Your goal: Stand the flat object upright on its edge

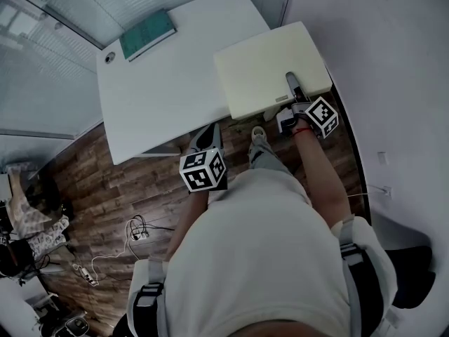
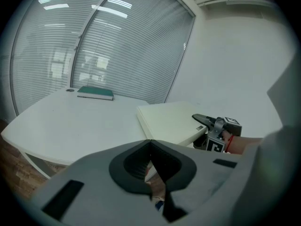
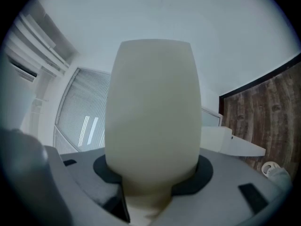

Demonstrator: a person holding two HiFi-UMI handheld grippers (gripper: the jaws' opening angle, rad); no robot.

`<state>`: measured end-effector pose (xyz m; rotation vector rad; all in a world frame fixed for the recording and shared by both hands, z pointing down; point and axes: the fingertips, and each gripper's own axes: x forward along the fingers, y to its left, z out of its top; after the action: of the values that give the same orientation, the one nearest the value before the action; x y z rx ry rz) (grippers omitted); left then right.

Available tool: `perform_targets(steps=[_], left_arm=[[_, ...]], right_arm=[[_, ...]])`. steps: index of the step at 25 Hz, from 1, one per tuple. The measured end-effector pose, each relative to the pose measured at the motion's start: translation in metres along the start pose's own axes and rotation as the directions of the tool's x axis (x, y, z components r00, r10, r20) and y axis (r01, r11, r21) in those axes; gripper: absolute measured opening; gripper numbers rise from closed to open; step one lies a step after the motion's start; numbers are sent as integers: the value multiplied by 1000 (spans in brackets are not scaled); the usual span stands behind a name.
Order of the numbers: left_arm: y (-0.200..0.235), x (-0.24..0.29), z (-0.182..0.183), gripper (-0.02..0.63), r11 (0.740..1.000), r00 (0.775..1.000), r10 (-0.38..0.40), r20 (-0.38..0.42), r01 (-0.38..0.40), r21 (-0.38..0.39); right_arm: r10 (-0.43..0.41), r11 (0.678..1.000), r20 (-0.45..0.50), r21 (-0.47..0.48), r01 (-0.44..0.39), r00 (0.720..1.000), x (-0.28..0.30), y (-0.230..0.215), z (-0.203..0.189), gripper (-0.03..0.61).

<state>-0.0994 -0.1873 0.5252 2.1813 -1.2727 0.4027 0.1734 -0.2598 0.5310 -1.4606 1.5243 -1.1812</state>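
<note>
Cream board (image 1: 266, 65) (image 2: 169, 119) (image 3: 153, 107) sits at the right end of the white desk (image 1: 161, 97) (image 2: 70, 121), over its right corner. Cannot tell if it lies fully flat. Right gripper (image 1: 291, 83) (image 2: 204, 119) (image 3: 150, 182) pinches the board's near edge, one jaw on top and one underneath. Left gripper (image 1: 207, 137) (image 2: 150, 142) has its jaws pressed together with nothing between them, held off the desk's near edge by the person's body. Green book (image 1: 147, 34) (image 2: 95, 92) lies at the far left corner.

place: office | signs: glass partition with blinds (image 2: 117, 46); white desk (image 1: 161, 97); wood-look floor (image 1: 105, 195); power strip (image 1: 88, 276)
</note>
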Motion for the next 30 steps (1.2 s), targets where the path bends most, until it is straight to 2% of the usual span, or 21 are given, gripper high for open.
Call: perform_targets(steps=[4,7,11,17,25,30], left_arm=[[-2,2,-1,20,1000,1000,-2,1,2,0],[-5,2,-1,20,1000,1000,-4,3,4,1],[-6,0,-4,20,1000,1000,-3,5,3,-2],[-4,-2,-4,20,1000,1000,5,2,-5,-6],[-6,0,-7,20,1000,1000,8,-2,-8,-5],[-8,0,-9,20,1000,1000,9,-2,-9,-3]], right_arm=[[14,999,0,-42,-14,1000,7,16,7,257],[20,993,-6,-118,-20,1000,13,30,13,256],[25,970,-18,-243,-28,1000,17,49,17,257],[17,935,-22,-355,-24,1000,25,71,20,256],[6,852,-22,-523,-16,1000,35,92,20,257],[-11,757,-12,-653,0,1000,43,107,20,257]])
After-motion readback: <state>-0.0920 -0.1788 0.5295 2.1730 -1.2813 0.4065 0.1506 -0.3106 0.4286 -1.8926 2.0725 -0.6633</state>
